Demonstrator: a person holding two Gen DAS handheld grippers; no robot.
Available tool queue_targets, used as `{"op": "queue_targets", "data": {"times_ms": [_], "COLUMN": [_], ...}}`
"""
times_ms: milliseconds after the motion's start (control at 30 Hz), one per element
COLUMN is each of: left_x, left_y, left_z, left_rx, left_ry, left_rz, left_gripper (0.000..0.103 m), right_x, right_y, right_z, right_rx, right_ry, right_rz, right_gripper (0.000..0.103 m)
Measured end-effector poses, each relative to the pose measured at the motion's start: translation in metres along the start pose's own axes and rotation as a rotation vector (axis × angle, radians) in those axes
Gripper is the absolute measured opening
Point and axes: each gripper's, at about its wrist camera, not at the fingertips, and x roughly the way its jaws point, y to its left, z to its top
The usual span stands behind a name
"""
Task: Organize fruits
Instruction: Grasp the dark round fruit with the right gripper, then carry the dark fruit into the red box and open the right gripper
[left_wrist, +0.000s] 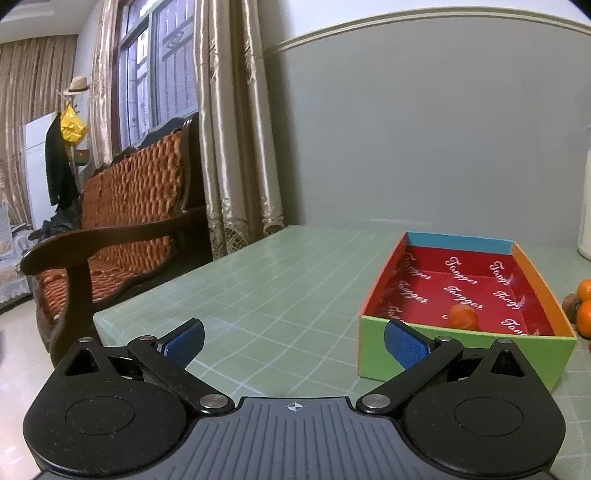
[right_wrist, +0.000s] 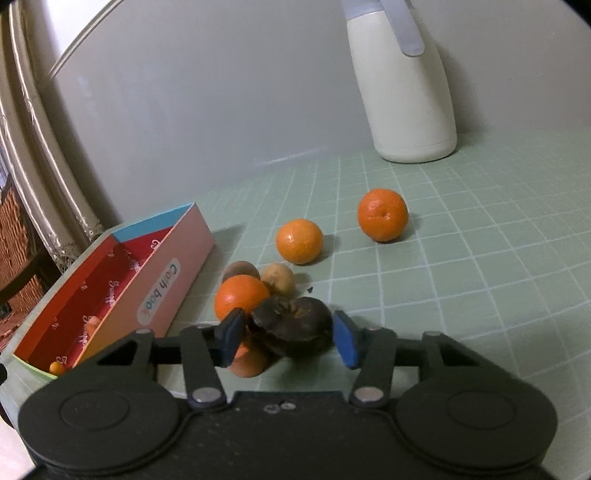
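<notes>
My right gripper (right_wrist: 288, 334) is shut on a dark brown, wrinkled fruit (right_wrist: 295, 325), with a blue pad against each of its sides. An orange (right_wrist: 242, 297) touches it on the left, and a duller orange fruit (right_wrist: 249, 360) lies under the left finger. A tan fruit (right_wrist: 279, 278), a brown fruit (right_wrist: 240, 271) and two more oranges (right_wrist: 299, 240) (right_wrist: 383, 214) lie beyond. The colourful box (right_wrist: 162, 280) stands to the left with a small orange (right_wrist: 57, 367) inside. My left gripper (left_wrist: 293, 334) is open over the table, left of the box (left_wrist: 461, 350), which holds an orange (left_wrist: 463, 317).
A tall cream bottle (right_wrist: 406, 85) stands at the back by the grey wall. The green gridded tabletop (left_wrist: 277, 280) ends at its left edge beside a wooden sofa (left_wrist: 129, 221) and curtains. Oranges (left_wrist: 585, 290) show at the right edge of the left wrist view.
</notes>
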Motion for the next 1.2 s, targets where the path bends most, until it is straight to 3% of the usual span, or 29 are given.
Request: {"op": "queue_targets", "data": {"times_ms": [733,1200], "left_x": [0.005,0.012], "left_y": [0.013,0.042], "left_z": [0.000,0.000], "left_rx": [-0.066,-0.169], "left_ry": [0.023,0.043], "left_rz": [0.016,0.040], "left_gripper": [0.103,0.103], "right_x": [-0.033,-0.037], "right_y": [0.005,0.069], "right_z": [0.002,-0.002], "right_rx": [-0.052,-0.155], "right_ry": [-0.099,-0.076], "right_rz": [0.037,0.149], "right_gripper": [0.046,0.046]}}
